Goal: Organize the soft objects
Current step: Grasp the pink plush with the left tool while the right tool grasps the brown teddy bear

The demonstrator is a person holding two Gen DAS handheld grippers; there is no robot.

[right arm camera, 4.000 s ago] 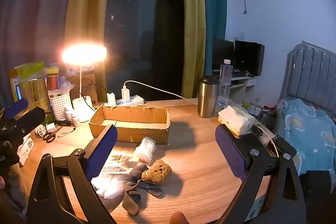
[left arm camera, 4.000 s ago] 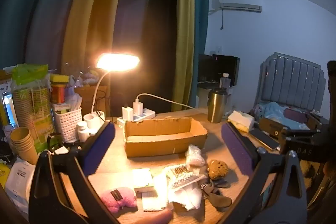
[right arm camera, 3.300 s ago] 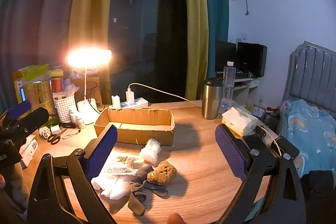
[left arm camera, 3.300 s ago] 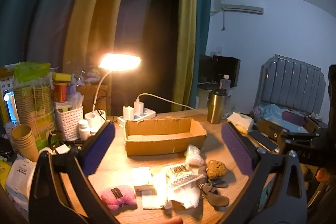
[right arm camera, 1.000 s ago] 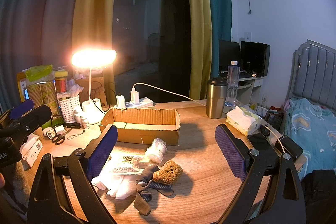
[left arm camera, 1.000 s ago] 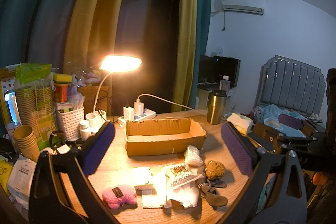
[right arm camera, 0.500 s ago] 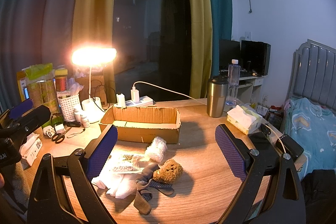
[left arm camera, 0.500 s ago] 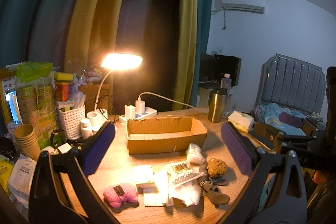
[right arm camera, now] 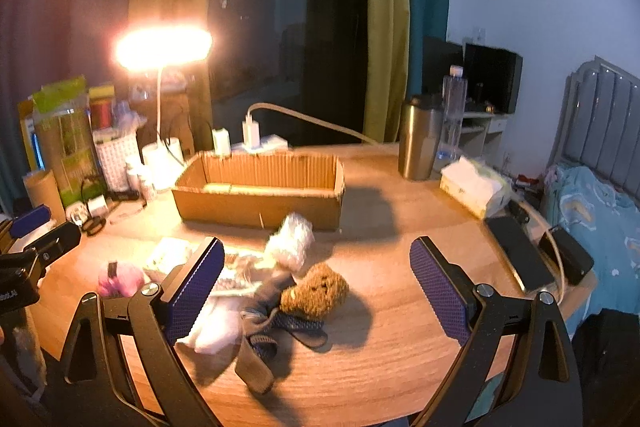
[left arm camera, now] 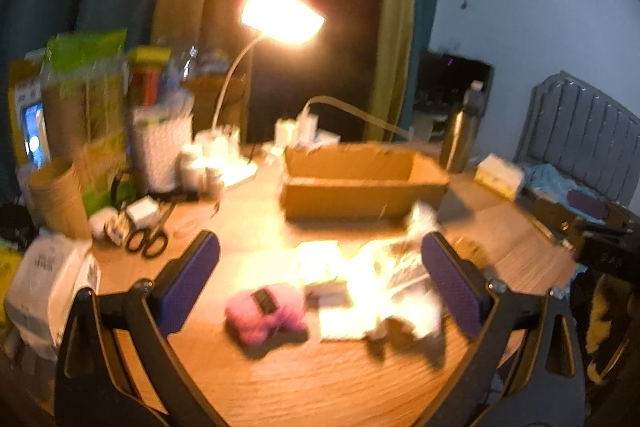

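Note:
A pink plush toy (left arm camera: 264,319) lies on the wooden table between the fingers of my left gripper (left arm camera: 320,283), which is open and empty above it. It also shows in the right wrist view (right arm camera: 120,279). A brown plush bear (right arm camera: 316,291) lies next to a grey sock (right arm camera: 260,311), a white bundle (right arm camera: 290,239) and white cloths (right arm camera: 212,331). My right gripper (right arm camera: 316,279) is open and empty above the bear. An open cardboard box (right arm camera: 260,187) stands behind the pile, also in the left wrist view (left arm camera: 360,179).
A lit desk lamp (right arm camera: 162,49), a white basket (right arm camera: 114,155), paper cups (left arm camera: 60,199) and scissors (left arm camera: 148,243) crowd the left side. A steel tumbler (right arm camera: 420,137), tissue pack (right arm camera: 474,187) and phones (right arm camera: 520,251) sit on the right. A bed (right arm camera: 600,195) stands beyond the table edge.
Both grippers have dropped lower and closer to the pile. The left view has swung left and is blurred by motion; the pink toy now lies between its fingers.

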